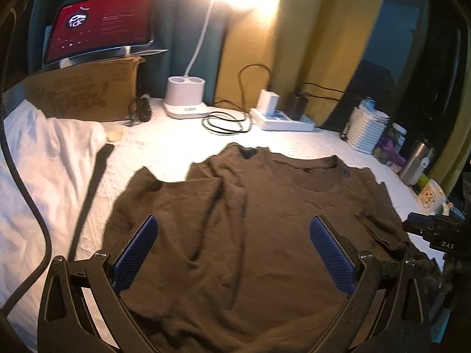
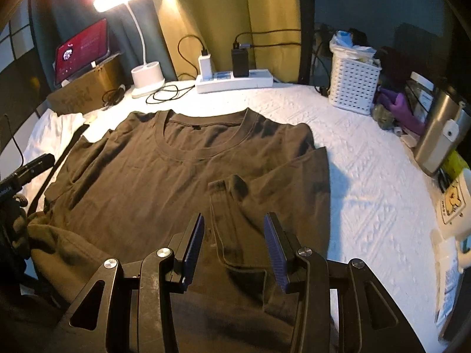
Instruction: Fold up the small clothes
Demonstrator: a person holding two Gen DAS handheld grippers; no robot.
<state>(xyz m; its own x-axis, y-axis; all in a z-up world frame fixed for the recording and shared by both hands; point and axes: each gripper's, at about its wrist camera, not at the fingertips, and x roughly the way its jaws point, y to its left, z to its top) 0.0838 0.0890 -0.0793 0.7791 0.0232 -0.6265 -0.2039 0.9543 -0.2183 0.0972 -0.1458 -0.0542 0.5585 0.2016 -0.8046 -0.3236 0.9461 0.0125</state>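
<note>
A brown T-shirt (image 1: 265, 206) lies flat on the white textured cover (image 1: 164, 147), neck hole toward the far side. In the right wrist view the T-shirt (image 2: 147, 182) has its right sleeve (image 2: 235, 206) folded inward onto the chest. My left gripper (image 1: 234, 220) hovers over the shirt's left half, jaws wide open, with nothing between the blue pads (image 1: 138, 250). My right gripper (image 2: 234, 220) stands partly open above the folded sleeve's hem. The cloth lies below its pads (image 2: 275, 244), which do not press on it.
Along the far edge stand a lit desk lamp (image 2: 145, 79), a tablet (image 2: 82, 50) on a cardboard box, and a power strip (image 2: 235, 81) with chargers and cables. A white basket (image 2: 353, 85), a steel tumbler (image 2: 438, 135) and a mug (image 2: 453, 203) sit at the right. White cloth (image 1: 50, 153) lies left.
</note>
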